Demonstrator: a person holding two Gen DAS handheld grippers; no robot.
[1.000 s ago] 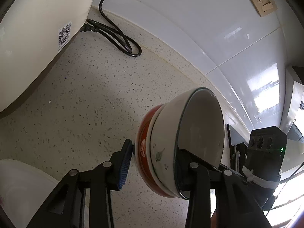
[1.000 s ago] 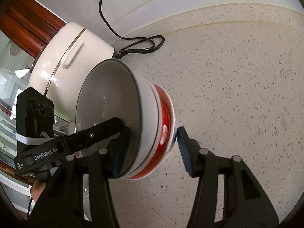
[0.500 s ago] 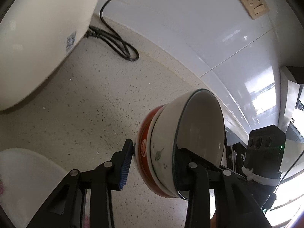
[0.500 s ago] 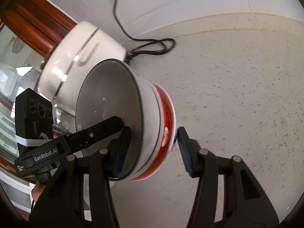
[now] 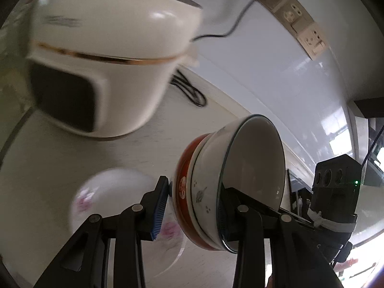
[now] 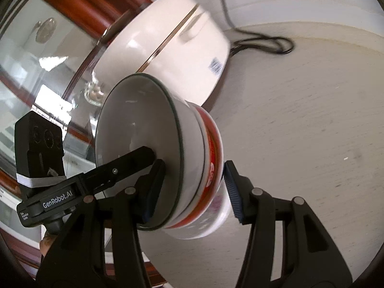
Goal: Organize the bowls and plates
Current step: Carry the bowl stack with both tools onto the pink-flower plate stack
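Observation:
A stack of nested bowls (image 5: 211, 192), white ones inside a red one, hangs tilted above the counter. My left gripper (image 5: 192, 206) and my right gripper (image 6: 192, 182) both grip it from opposite sides, one finger inside the top bowl and one on the red bowl's outside. The stack also shows in the right wrist view (image 6: 182, 158). A white plate with pink flowers (image 5: 103, 206) lies on the counter under and left of the stack; in the right wrist view its edge (image 6: 216, 220) shows just below the stack.
A white rice cooker (image 5: 100, 67) stands on the speckled counter (image 6: 300, 120), close behind the stack, its black cord (image 5: 192, 91) coiled by the tiled wall. Wall sockets (image 5: 302, 26) are above. A glass cabinet with a wooden frame (image 6: 48, 48) is at the left.
Both grippers have carried the bowl stack left toward the rice cooker and over the flowered plate. The cooker now fills much more of both views.

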